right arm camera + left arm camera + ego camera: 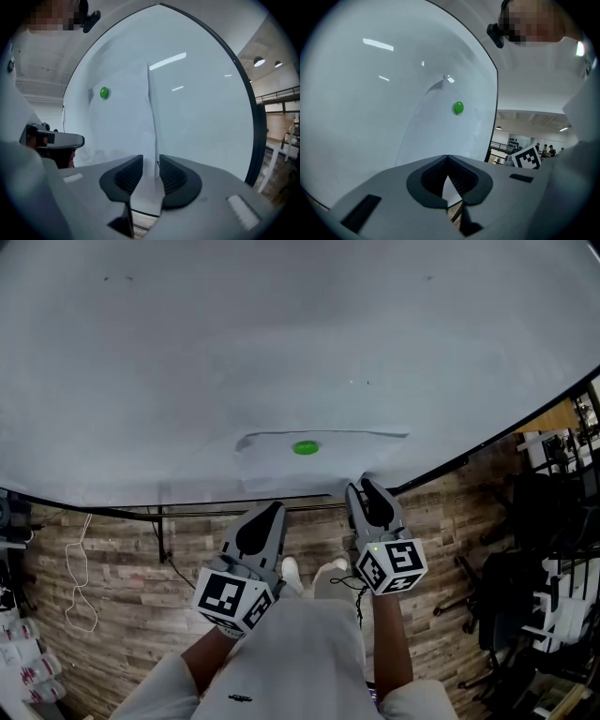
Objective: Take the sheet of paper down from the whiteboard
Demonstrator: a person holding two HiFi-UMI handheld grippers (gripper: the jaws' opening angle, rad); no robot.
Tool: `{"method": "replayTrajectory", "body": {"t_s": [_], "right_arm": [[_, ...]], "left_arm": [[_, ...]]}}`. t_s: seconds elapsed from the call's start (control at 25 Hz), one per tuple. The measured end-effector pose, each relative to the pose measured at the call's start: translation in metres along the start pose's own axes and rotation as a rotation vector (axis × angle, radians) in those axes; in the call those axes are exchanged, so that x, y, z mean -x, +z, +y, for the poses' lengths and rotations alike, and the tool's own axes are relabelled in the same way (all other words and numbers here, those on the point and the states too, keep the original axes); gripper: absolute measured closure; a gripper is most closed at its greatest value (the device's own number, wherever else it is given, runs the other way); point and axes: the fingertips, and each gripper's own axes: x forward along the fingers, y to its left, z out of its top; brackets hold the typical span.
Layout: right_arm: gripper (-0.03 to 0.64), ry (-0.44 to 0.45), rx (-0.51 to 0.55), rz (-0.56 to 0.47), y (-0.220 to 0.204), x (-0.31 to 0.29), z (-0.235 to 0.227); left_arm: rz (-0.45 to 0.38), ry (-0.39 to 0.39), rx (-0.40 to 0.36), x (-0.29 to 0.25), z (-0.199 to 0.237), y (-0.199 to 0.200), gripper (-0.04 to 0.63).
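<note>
Hanging low at the left, the left tool (270, 512) has its jaws pressed together, with its tips just under the lower left part of the sheet of paper (356, 460). Its own view shows nothing plainly caught at the tips, only a white sliver through the gap behind them.

The sheet sits on the whiteboard (281, 334), ahead of and above both tools and close to the board's bottom rim. Its long axis appears to run left to right. One green magnet (306, 447) pins it near the top middle.

Further right, the right tool (151, 161) stands with its jaws spread. The sheet's right edge bows off the board and runs upright through the gap between the pads, pressed by neither as far as can be seen.

The coming move turns on that placement. The right tool straddles the loose edge and is the nearer one, with the magnet up and to its left. Closing on that edge and drawing the sheet down and away from the magnet looks the likely step. The magnet may slide or drop as the paper slips out.
</note>
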Motion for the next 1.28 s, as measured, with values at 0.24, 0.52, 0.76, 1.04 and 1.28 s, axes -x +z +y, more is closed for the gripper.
{"method": "replayTrajectory", "body": {"t_s": [0.24, 0.52, 0.76, 1.04, 1.28], "right_arm": [[0.512, 0.045, -0.054, 0.014, -0.006, -0.015, -0.001], [0.575, 0.038, -0.05, 0.01, -0.009, -0.012, 0.001], [0.606, 0.025, -0.049, -0.004, -0.007, -0.005, 0.007], [0.606, -0.011, -0.091, -0.026, -0.005, 0.007, 0.012], [0.606, -0.048, -0.1, -0.045, -0.004, 0.018, 0.02]], "left_arm": [[0.013, 0.001, 0.002, -0.003, 0.003, -0.003, 0.588], [0.017, -0.005, 0.002, -0.001, -0.002, -0.007, 0.588], [0.018, -0.012, 0.007, 0.002, -0.004, -0.01, 0.588], [-0.003, -0.019, -0.003, 0.006, -0.008, -0.002, 0.588], [-0.019, -0.021, -0.009, 0.011, -0.006, 0.002, 0.588]]}}
